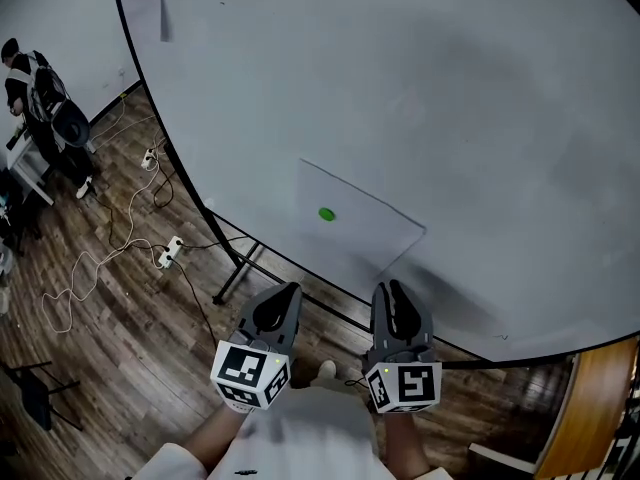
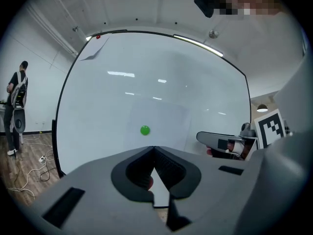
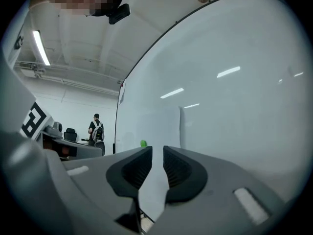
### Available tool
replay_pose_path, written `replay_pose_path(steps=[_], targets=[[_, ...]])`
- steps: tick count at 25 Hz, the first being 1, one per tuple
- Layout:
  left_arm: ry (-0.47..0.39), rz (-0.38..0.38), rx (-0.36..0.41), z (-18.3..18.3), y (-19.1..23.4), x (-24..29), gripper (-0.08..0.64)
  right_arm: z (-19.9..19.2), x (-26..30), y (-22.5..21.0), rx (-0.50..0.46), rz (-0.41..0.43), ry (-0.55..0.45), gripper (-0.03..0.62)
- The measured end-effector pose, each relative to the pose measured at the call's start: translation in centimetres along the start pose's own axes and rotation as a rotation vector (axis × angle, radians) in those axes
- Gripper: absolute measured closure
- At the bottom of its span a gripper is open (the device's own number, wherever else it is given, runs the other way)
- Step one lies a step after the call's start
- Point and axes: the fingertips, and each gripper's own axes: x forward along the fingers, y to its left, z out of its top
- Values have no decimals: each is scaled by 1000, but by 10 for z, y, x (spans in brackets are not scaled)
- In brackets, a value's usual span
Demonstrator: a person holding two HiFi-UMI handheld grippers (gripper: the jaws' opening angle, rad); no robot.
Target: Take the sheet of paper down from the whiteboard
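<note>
Paper (image 1: 372,236) on whiteboard (image 1: 450,88), pinned by green magnet (image 1: 326,214).
Left tool (image 1: 291,289) closed, empty; right tool (image 1: 391,287) slightly open, empty; both short of paper.

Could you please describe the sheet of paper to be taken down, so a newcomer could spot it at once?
Start at the large whiteboard. On its lower part hangs a white sheet of paper. A round green magnet pins it, whereas the other paper, curling at the board's top corner, sits under a red magnet.
</note>
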Motion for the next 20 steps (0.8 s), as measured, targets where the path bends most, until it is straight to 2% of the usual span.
replay_pose_path(steps=[10, 20], targets=[[28, -9, -11, -9, -5, 17, 553, -37, 11, -26, 5, -46, 63, 512], [32, 8, -23, -13, -1, 24, 552, -55, 26, -40, 6, -59, 96, 512]])
